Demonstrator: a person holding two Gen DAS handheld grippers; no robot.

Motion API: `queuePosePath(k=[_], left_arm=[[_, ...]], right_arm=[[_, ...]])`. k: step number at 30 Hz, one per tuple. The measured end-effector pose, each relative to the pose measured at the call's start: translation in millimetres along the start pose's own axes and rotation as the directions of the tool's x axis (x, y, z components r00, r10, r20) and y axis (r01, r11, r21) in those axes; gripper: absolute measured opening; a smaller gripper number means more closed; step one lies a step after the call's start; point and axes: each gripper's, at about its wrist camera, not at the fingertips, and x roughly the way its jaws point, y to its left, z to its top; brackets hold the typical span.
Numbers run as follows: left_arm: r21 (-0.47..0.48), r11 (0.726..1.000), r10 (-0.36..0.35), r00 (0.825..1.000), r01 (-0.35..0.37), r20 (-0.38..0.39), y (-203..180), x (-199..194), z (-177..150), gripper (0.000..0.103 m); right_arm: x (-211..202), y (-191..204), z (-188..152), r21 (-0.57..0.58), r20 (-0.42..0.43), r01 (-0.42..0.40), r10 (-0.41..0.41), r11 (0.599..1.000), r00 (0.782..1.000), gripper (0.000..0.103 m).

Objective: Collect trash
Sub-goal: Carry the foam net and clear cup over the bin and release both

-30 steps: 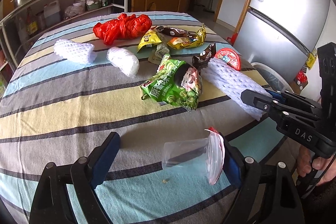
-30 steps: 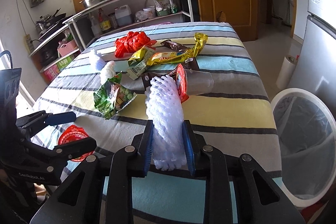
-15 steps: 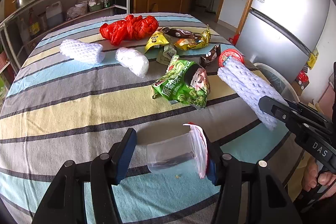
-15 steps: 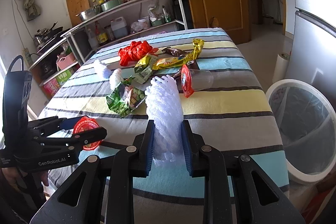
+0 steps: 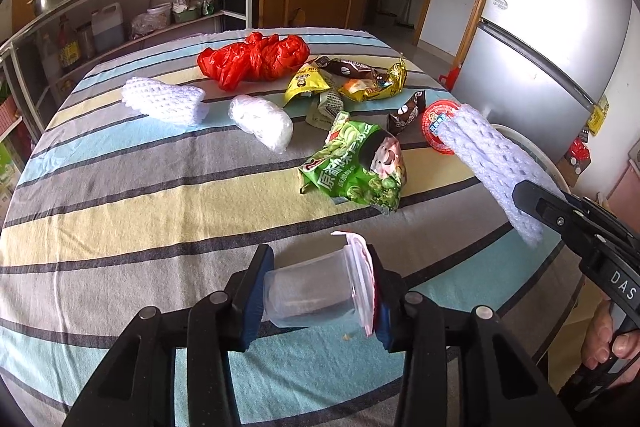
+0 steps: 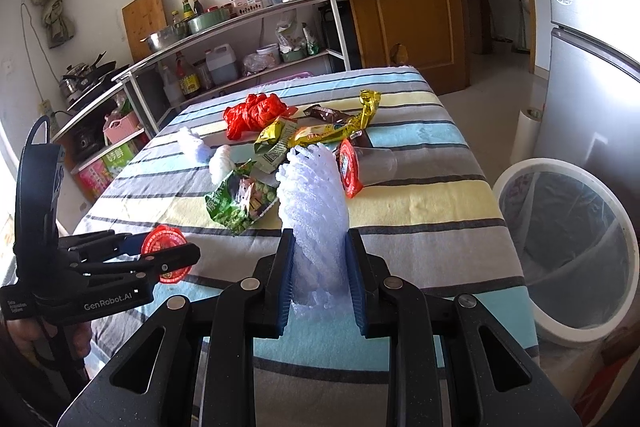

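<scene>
My left gripper (image 5: 320, 291), jaws just closing, clamps the clear cup (image 5: 310, 293); my right gripper (image 6: 320, 283) clamps the foam net (image 6: 316, 211) at the table's (image 6: 420, 211) near edge.

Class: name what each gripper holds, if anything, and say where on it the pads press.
Left gripper: clear plastic cup, base and lidded mouth. Right gripper: white foam net sleeve, lower sides.

I see snack bag (image 5: 356, 163) mid-table (image 5: 120, 211), wrappers (image 5: 360, 83) behind it, crumpled plastic bag (image 5: 256, 61) farther back, two foam nets (image 5: 164, 101) to its left. Bin (image 6: 568, 247) stands on floor beside table's right edge.
</scene>
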Motion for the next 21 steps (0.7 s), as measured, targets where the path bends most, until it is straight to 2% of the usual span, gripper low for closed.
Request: queuePosePath(k=[8,14,18,21], left_arm=[[0.049,0.998,-0.035,0.998,0.033,0.044,-23.4,-11.6,24.8,0.044],[0.111,0.991,-0.089,0.992,0.080,0.084,-59.9,-14.0,52.5,0.044],[0.157,0.976,-0.167,0.983,0.153,0.080,-92.3,-5.8,72.3,0.044],[0.216,0.962,-0.192,0.977,0.169,0.089,-122.7,1.4,84.5,0.044]], right_arm=[[-20.0,-13.9,8.7,0.042,0.058,0.030,-0.032,0.999,0.998,0.026],[-40.5,-36.9,18.3,0.087,0.097,0.102,-0.110,0.991,0.989,0.026],[-57.1,-58.4,21.4,0.125,0.123,0.159,-0.174,0.979,0.977,0.026],[-68.2,-76.1,23.4,0.158,0.131,0.208,-0.229,0.965,0.965,0.026]])
